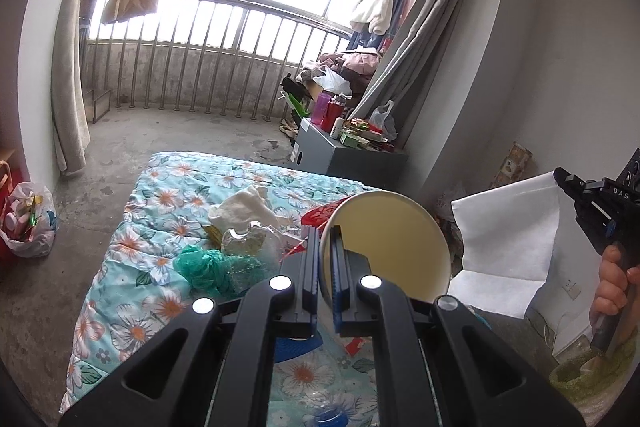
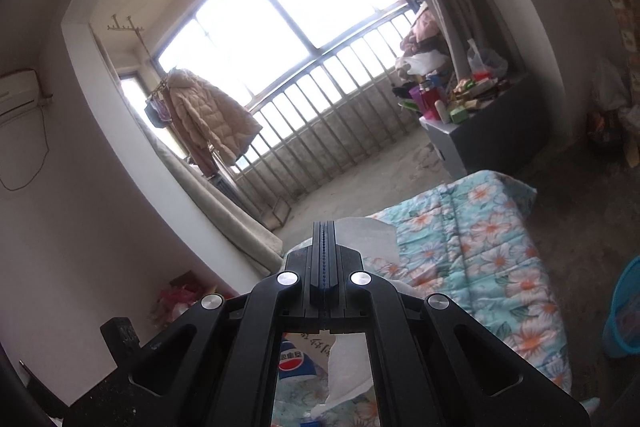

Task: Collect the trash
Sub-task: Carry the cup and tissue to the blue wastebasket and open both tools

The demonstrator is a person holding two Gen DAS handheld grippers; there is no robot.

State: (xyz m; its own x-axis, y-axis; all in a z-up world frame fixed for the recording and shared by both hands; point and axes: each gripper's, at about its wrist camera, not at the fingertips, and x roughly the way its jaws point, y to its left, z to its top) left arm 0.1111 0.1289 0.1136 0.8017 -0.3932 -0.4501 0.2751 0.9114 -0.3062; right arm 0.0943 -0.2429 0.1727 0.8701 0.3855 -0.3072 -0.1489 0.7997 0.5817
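In the left wrist view my left gripper [image 1: 326, 233] is shut on the rim of a paper bowl [image 1: 392, 239], cream inside and red outside, held tilted above the floral quilt [image 1: 168, 203]. On the quilt lie a crumpled white tissue [image 1: 248, 207], a clear plastic wrapper [image 1: 250, 241] and a green plastic bag [image 1: 208, 267]. At the right a hand [image 1: 612, 279] holds my right gripper [image 1: 560, 175], shut on a white paper sheet [image 1: 508, 227]. In the right wrist view the right gripper [image 2: 324, 227] pinches that white paper sheet [image 2: 372, 233], which hangs over a Pepsi bottle [image 2: 296, 361].
A filled trash bag [image 1: 28, 223] sits on the concrete floor left of the bed. A grey cabinet [image 1: 348, 153] crowded with bottles and boxes stands beyond the bed by the curtain. A blue bucket [image 2: 624, 311] stands at the right of the quilt [image 2: 480, 247]. Balcony railing [image 1: 224, 67] behind.
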